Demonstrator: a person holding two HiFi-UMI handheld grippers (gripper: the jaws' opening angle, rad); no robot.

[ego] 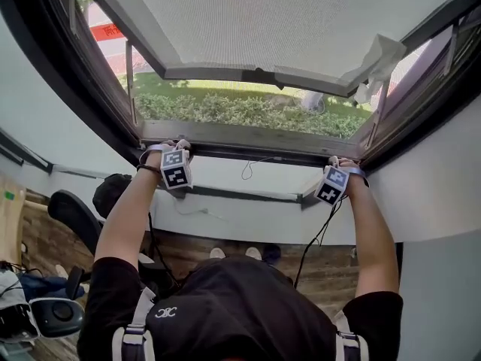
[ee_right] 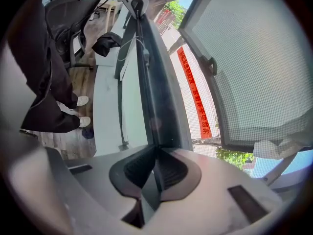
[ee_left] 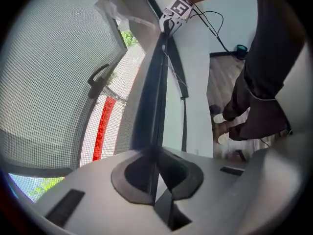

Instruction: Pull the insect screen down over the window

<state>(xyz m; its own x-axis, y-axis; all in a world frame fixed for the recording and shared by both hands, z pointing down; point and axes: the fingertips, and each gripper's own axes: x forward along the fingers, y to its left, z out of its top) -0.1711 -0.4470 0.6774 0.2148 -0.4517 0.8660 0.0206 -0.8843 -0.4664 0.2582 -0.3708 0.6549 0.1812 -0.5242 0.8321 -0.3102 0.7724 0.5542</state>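
Insect screen: its grey pull bar [ego: 248, 137] lies across the lower edge of the window frame [ego: 83, 89], reaching almost from the lower left corner to the lower right corner. Fine mesh [ee_left: 44, 67] is stretched above it.
Beyond the mesh: the opened sash [ego: 301, 21] and its handle [ee_left: 99, 78] are seen on the outer side.
Left gripper [ee_left: 155, 175]: the jaws are closed on the thin dark lip of the pull bar, near the bar's left end.
Right gripper [ee_right: 155, 173]: the jaws are likewise clamped on that lip, near the bar's right end.
Step in hand: this is judged to be the last part of the pull, with the bar being brought to its seat on the lower edge. Whether it is already seated or latched cannot be told.
Evenness: both ends should be drawn down together, so that the bar is kept level and is not jammed in the side channels.
Direction: the pull is best kept in the plane of the frame. The bar should not be dragged into the room or twisted about its length.
Grip: both clamps should be held firm until a catch is felt to take. A sprung screen is likely to run back up if it is let go early.
Cable [ego: 319, 235]: it should be kept clear of the bar and of the lower edge.
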